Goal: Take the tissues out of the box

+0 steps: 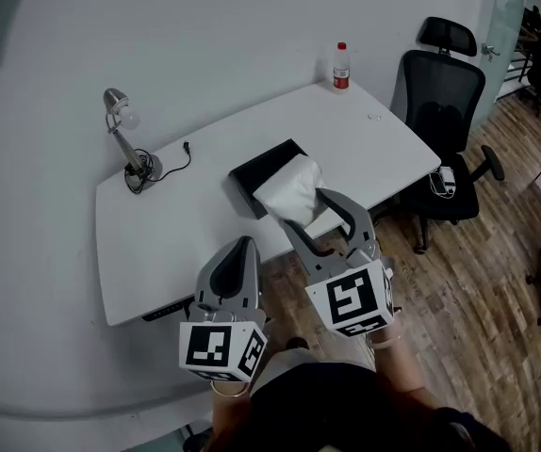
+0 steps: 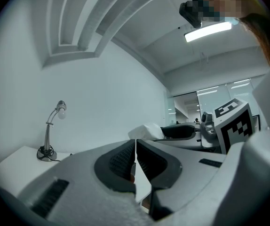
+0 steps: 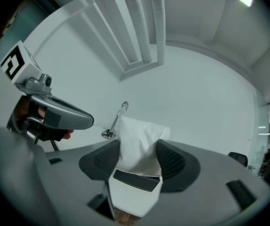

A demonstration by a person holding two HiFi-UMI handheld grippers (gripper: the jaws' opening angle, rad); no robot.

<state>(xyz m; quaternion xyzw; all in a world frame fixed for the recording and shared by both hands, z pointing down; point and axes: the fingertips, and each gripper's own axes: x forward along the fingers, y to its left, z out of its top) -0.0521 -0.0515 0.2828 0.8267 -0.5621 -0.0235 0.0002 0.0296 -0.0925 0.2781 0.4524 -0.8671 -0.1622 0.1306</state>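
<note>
A black tissue box [image 1: 259,169] lies open on the white desk [image 1: 157,224]. Over its near end is a thick white wad of tissues [image 1: 291,192]. My right gripper [image 1: 306,211] is shut on that wad. In the right gripper view the tissues [image 3: 139,136] fill the gap and both ribbed pads [image 3: 171,162] press on their sides, with the box [image 3: 136,181] below. My left gripper [image 1: 244,247] hovers near the desk's front edge, left of the right one, shut with nothing in it. In the left gripper view its jaws [image 2: 135,145] meet, and the tissues [image 2: 147,130] show beyond.
A desk lamp [image 1: 120,121] with a trailing cord stands at the desk's back left. A red-capped bottle [image 1: 342,66] is at the far right corner. A black office chair [image 1: 445,121] stands right of the desk on the wooden floor [image 1: 497,281].
</note>
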